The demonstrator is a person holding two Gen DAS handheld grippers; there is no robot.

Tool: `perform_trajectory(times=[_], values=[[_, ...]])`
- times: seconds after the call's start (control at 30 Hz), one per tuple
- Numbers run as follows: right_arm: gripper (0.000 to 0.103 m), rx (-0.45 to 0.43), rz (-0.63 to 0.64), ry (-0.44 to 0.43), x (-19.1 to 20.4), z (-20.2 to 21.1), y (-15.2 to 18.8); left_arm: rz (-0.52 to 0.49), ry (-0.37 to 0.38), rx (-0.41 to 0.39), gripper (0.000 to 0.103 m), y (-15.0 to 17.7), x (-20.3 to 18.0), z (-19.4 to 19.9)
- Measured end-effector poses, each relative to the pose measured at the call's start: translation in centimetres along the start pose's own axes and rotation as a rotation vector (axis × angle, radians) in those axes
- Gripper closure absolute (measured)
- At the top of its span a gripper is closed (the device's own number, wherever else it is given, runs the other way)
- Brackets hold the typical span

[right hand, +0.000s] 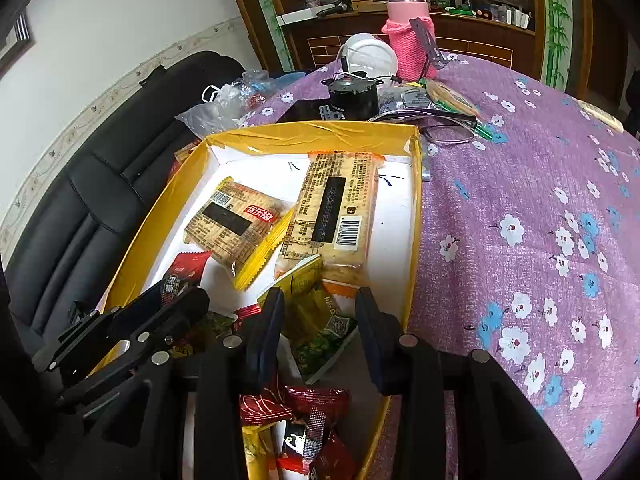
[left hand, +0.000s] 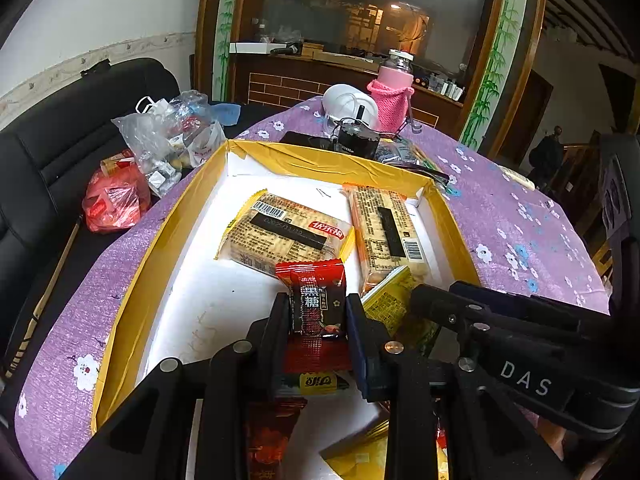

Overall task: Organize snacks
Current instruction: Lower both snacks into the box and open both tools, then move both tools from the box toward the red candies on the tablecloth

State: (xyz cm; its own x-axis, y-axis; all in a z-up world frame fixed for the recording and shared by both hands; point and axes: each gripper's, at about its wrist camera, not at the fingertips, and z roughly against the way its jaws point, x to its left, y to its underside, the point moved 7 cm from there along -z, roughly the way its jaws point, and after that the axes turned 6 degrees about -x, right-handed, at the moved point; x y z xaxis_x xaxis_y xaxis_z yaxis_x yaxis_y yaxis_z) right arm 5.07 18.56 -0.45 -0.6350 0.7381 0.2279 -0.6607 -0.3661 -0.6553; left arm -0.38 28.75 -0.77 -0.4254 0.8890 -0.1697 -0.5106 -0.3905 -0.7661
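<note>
Our left tongs (left hand: 318, 320) are pinching a small red-and-black candy packet (left hand: 318, 304), one finger pressed to each side, holding it upright over the near end of the yellow box (left hand: 160, 248). Our right tongs (right hand: 320, 320) hang spread apart just above a yellow-green snack packet (right hand: 320, 320) that lies between the fingers without touching either.

Under and just near of the right tongs we see a heap of red foil candies (right hand: 308, 404) crowding the near corner of the box. In the left view a yellow label (left hand: 318, 382) with bold black characters lies below the held packet. The right gripper's arm, marked "DAS" (left hand: 524, 378), crosses the near right of the left view and covers that corner of the box.

Farther in, two cracker packs lie flat on the white floor of the box: a square cracker pack (left hand: 286, 232) on the left with a red logo patch and a barcode, and a long cracker pack (left hand: 390, 232) on the right, also barcoded, its near end overlapping the yellow-green packet. Their fine print is too small for us to read.

Past the far wall of the box stand a black round container (right hand: 354, 94), a white bowl-like object (right hand: 370, 56) and a bottle in a pink knitted sleeve (right hand: 408, 36) on the purple flowered tablecloth (right hand: 520, 184). Off to the left, plastic bags (left hand: 168, 136) and a red bag (left hand: 114, 200) rest on a black sofa (left hand: 60, 152).
</note>
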Motion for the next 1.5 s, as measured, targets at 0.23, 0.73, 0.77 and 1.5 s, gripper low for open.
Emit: perform_trajectory(times=[0.23, 0.73, 0.77, 1.5], values=[[0.062, -0.031, 0.003, 0.022, -0.4, 0.5, -0.3, 0.01, -0.01, -0.009, 0.06, -0.1, 0.2, 0.1], [0.059, -0.058, -0.012, 0.01, -0.9, 1.5, -0.4, 0.019, -0.022, -0.035, 0.042, -0.3, 0.5, 1.0], [0.059, -0.064, -0.011, 0.01, -0.9, 1.8, -0.4, 0.02, -0.02, -0.039, 0.041, -0.3, 0.5, 1.2], [0.036, -0.235, -0.266, 0.183, -12.7, 10.9, 2.0, -0.13, 0.073, -0.088, 0.023, 0.3, -8.5, 4.9]])
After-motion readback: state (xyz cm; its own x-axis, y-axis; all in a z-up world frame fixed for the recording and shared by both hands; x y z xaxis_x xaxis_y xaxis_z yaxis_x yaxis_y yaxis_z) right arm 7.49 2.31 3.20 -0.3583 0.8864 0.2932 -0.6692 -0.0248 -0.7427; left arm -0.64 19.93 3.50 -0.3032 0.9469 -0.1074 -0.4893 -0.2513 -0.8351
